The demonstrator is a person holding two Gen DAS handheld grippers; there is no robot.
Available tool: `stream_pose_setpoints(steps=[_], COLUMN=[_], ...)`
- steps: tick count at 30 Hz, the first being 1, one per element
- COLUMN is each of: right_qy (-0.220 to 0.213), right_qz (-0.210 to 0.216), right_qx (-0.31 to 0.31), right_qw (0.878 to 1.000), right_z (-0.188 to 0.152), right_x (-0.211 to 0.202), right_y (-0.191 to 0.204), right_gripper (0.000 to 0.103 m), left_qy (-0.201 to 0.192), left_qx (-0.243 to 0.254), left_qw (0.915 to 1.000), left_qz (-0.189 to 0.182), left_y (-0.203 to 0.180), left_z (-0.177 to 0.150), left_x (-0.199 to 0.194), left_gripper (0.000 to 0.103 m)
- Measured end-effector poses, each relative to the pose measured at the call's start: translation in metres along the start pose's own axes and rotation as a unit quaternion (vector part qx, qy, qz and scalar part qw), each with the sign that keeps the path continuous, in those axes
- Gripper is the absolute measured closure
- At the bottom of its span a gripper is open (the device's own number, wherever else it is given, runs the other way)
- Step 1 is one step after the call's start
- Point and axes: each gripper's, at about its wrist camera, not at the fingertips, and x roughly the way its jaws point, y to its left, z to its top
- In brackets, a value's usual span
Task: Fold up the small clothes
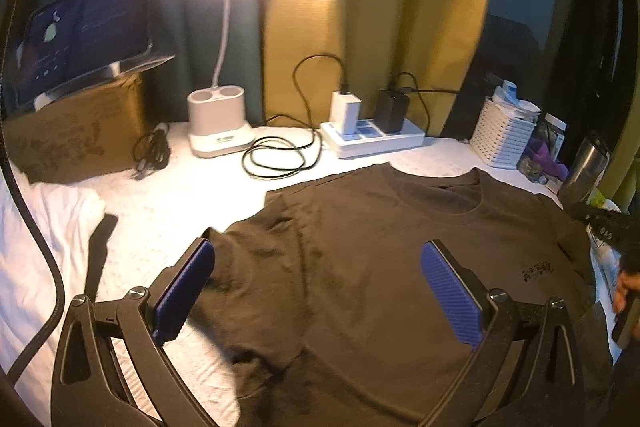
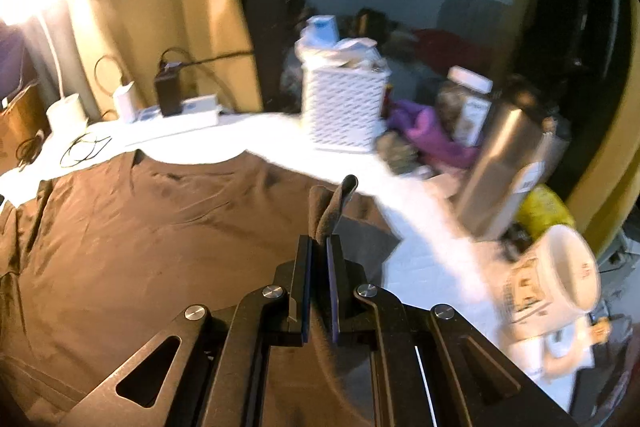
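Observation:
A dark brown T-shirt [image 1: 380, 267] lies spread, front up, on a white sheet [image 1: 168, 203]. Its collar points toward the back of the table. My left gripper [image 1: 316, 267] is open and empty, hovering over the shirt's left side with blue pads [image 1: 188, 287] wide apart. My right gripper [image 2: 319, 243] is shut on the shirt's right sleeve [image 2: 334, 203], a bunch of fabric sticking up between the pads, lifted a little off the shirt [image 2: 140, 227]. Part of the right gripper shows at the right edge of the left wrist view [image 1: 608, 223].
A lit desk lamp [image 1: 220, 123], coiled black cable [image 1: 276, 155] and power strip with chargers [image 1: 372, 135] stand behind the shirt. A white basket [image 2: 344, 107], steel bottle [image 2: 504, 167], jar and white mug [image 2: 556, 279] crowd the right side. A cardboard box with a tablet [image 1: 80, 131] sits back left.

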Motion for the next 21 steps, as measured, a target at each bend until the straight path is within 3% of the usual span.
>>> stream_pose_setpoints(steps=[12, 14, 15, 16, 21], right_qy=[0.081, 0.084, 0.085, 0.079, 0.042], right_qz=[0.057, 0.082, 0.088, 0.094, 0.081], right_qx=[0.017, 0.026, 0.027, 0.030, 0.041], right_qw=[0.995, 0.993, 0.992, 0.992, 0.995], right_z=[-0.016, -0.018, -0.019, -0.020, -0.025], right_x=[0.048, 0.047, 0.045, 0.039, 0.005], right_y=[0.048, 0.050, 0.050, 0.050, 0.025], right_gripper=[0.092, 0.074, 0.040, 0.016, 0.016], left_qy=[0.013, 0.015, 0.016, 0.017, 0.019], left_qx=[-0.018, -0.021, -0.022, -0.023, -0.017], left_qw=[0.9997, 0.9997, 0.9996, 0.9996, 0.9996], left_qz=[-0.004, -0.005, -0.005, -0.005, -0.012], left_y=[0.027, 0.028, 0.029, 0.028, 0.019], left_z=[-0.012, -0.013, -0.013, -0.014, -0.017], left_x=[0.002, 0.002, 0.002, 0.001, -0.002], left_gripper=[0.001, 0.001, 0.001, 0.001, 0.001])
